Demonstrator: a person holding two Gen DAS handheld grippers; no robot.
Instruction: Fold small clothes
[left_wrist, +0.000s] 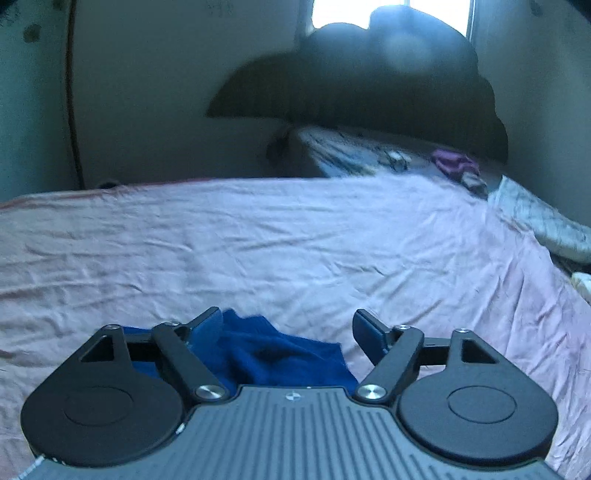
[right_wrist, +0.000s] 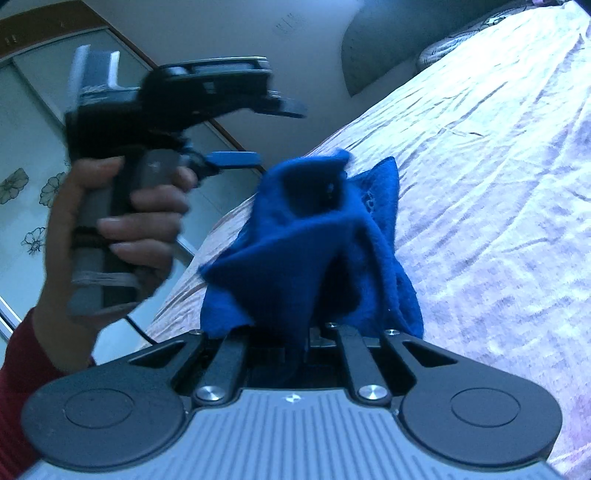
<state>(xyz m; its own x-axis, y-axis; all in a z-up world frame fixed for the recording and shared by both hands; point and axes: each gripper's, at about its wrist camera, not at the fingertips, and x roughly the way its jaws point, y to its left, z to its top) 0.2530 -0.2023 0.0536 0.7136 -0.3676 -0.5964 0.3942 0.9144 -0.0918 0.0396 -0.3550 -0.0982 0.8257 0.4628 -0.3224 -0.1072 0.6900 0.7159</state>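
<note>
A small blue garment (right_wrist: 314, 240) is bunched in my right gripper (right_wrist: 314, 325), which is shut on it and lifts it above the pink bedsheet (right_wrist: 498, 184). The cloth hides the right fingertips. My left gripper (left_wrist: 288, 328) is open, its blue-padded fingers (left_wrist: 369, 330) wide apart, with the blue garment (left_wrist: 266, 354) lying just below and between them. In the right wrist view the left gripper (right_wrist: 266, 133) shows held in a hand at the left, jaws apart, above and left of the garment.
The pink sheet (left_wrist: 258, 240) covers the bed. A purple cloth (left_wrist: 456, 162) and patterned bedding (left_wrist: 535, 218) lie at the far right. A dark headboard (left_wrist: 369, 92) stands below a window. A wardrobe with flower panels (right_wrist: 26, 184) stands at left.
</note>
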